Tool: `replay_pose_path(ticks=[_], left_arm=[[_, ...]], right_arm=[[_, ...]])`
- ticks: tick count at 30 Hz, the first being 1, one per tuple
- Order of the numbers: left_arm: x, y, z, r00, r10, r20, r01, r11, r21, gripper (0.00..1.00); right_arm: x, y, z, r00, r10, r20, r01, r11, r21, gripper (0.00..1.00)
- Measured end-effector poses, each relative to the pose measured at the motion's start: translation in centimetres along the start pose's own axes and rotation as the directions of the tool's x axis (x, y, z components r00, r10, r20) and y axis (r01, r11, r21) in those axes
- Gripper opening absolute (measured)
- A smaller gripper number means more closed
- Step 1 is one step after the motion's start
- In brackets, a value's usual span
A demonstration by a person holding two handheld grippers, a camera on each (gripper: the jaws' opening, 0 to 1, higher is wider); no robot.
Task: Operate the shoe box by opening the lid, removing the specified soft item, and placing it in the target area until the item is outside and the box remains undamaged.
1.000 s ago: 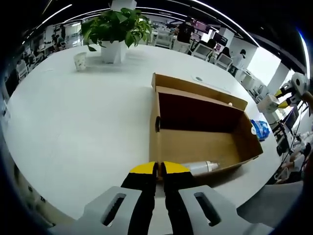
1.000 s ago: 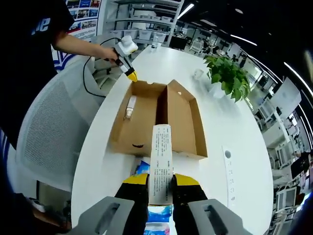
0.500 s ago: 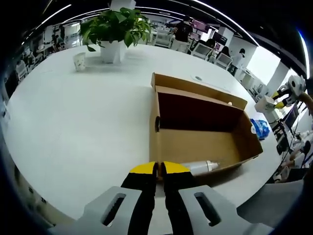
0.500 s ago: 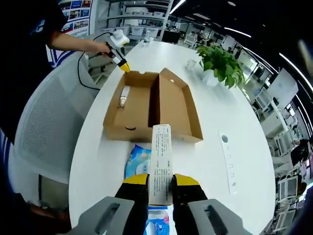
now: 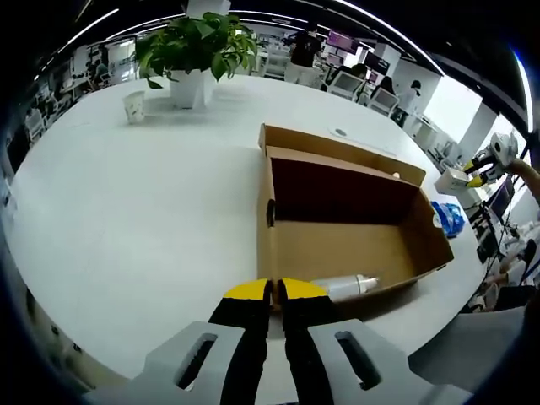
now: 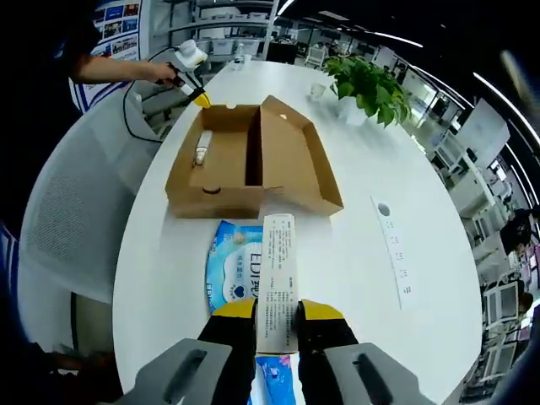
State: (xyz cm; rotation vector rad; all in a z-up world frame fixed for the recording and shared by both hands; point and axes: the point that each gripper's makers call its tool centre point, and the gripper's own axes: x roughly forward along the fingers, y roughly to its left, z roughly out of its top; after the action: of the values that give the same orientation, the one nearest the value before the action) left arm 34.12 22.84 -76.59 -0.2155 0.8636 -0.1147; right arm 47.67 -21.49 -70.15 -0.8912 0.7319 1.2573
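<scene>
Pulled farther back from the shoe box [image 6: 245, 160] than a second ago, the right gripper [image 6: 276, 310] carries a long white printed carton [image 6: 277, 274] over a blue wipes pack [image 6: 238, 268] that has come into sight on the white table [image 6: 371, 278], just on the camera's side of the box. The box itself has not moved. Seen from the right gripper view, running left to right from the box: a person's sleeve and the left gripper [image 6: 202, 99] at its far left corner, the open box with its lid folded out flat to the right, then a potted plant [image 6: 367, 84] well beyond it. The left gripper's jaws are pressed together, empty, at the box's near wall [image 5: 272, 291]. The right gripper's jaws are clamped on the carton's lower end. A white bottle [image 5: 344, 288] lies inside the box against that near wall.

Judged from this, the carton is out and the set-down is in hand; lowering it flat onto bare table beside the wipes pack, well clear of the cardboard, before loosening the jaws would do it cleanly.

Whether the carton is the soft item named cannot be told. Its print is too small to read, and its lower end is hidden between the jaws.
</scene>
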Motion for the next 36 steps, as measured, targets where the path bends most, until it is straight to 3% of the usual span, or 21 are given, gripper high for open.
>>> replay_pose_path(ticks=[22, 36], left_arm=[[0.1, 0.0, -0.1, 1.000, 0.005, -0.025, -0.004, 1.000, 0.013, 0.02], [0.1, 0.0, -0.1, 1.000, 0.010, -0.029, -0.009, 1.000, 0.012, 0.02]], right_arm=[[1.1, -3.6, -5.7, 0.997, -0.026, -0.066, 0.028, 0.999, 0.036, 0.14], [2.5, -4.0, -8.7, 0.993, -0.009, -0.114, 0.015, 0.999, 0.047, 0.14]])
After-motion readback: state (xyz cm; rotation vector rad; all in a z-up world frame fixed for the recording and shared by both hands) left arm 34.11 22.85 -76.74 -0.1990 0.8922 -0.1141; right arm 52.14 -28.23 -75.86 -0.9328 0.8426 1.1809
